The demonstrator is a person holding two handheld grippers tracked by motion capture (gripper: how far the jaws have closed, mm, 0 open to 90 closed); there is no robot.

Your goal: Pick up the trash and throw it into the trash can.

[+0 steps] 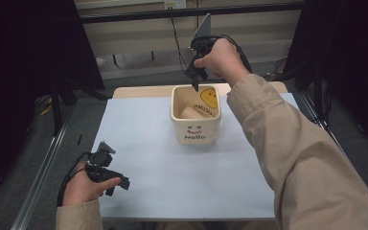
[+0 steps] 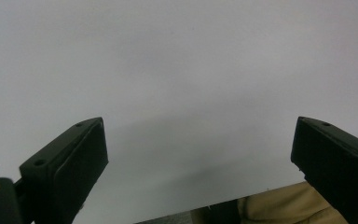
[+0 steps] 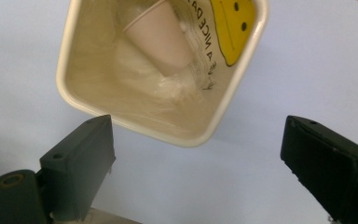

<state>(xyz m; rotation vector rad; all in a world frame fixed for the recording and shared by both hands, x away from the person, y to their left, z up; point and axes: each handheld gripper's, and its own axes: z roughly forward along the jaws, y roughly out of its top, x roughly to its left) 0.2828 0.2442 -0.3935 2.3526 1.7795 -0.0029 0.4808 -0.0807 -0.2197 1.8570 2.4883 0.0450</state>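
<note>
A cream square pot (image 1: 196, 125) with "Hello" and a small face on its front stands at the middle back of the pale sheet. A pinkish paper cup (image 1: 191, 112) lies tilted inside it, beside a yellow smiley (image 1: 210, 97) printed on the inner wall. My right gripper (image 1: 195, 84) points down just above the pot's far rim. In the right gripper view it (image 3: 196, 135) is open with nothing between the jaws, and the pot (image 3: 88, 100) and cup (image 3: 161, 39) lie below. My left gripper (image 1: 117, 184) rests at the front left, open (image 2: 198, 126) over bare sheet.
A pale blue sheet (image 1: 172, 177) covers the table; a strip of wooden tabletop (image 1: 139, 91) shows behind it. A metal rail (image 1: 43, 167) runs along the left side. Cables (image 1: 177, 43) hang at the back. A beige sleeve (image 1: 287, 143) crosses the sheet's right half.
</note>
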